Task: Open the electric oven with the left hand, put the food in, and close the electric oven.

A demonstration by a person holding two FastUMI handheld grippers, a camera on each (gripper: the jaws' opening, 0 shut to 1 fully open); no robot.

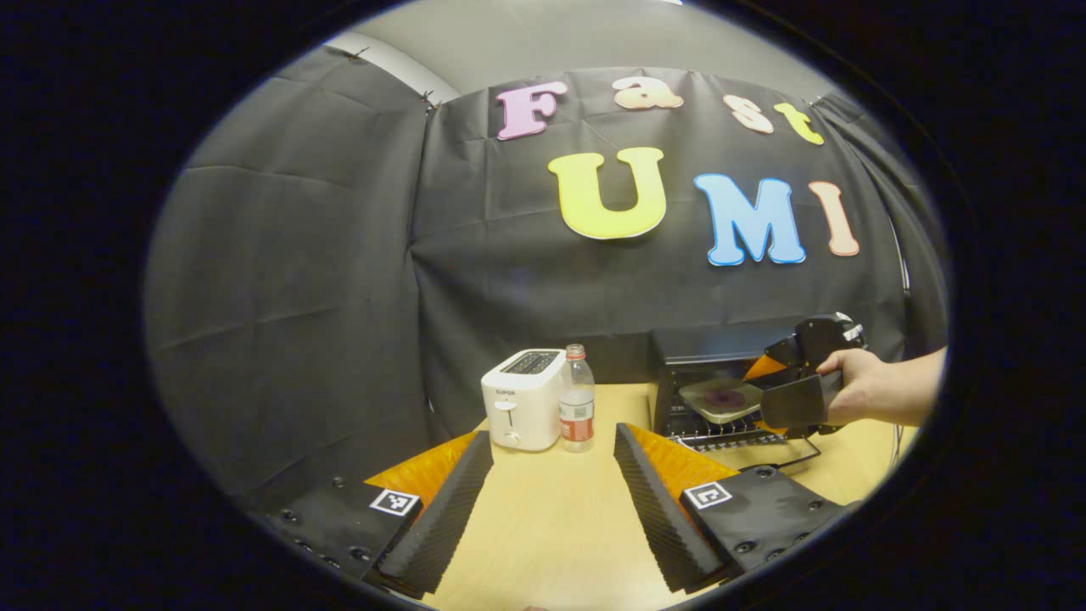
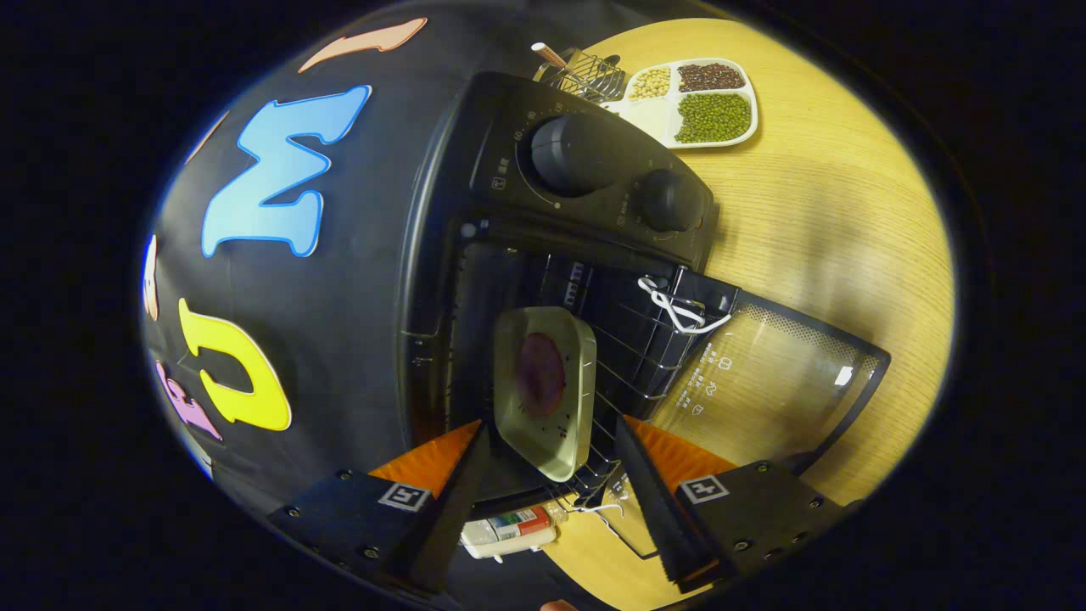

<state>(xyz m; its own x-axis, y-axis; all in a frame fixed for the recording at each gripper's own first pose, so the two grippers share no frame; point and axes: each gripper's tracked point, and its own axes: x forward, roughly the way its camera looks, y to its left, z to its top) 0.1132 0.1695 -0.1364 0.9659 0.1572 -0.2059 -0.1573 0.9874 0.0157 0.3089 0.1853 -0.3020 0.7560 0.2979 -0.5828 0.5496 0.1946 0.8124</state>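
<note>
1. Two grippers stood wide open, holding nothing: left gripper over the table, right gripper facing the electric oven.
2. Food tray sat at the wire rack's front edge; closing the glass door could have jammed against it.

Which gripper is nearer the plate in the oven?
Right. The right gripper is at the oven mouth, fingers open either side of the plate. The left gripper hangs back over the table.
</note>
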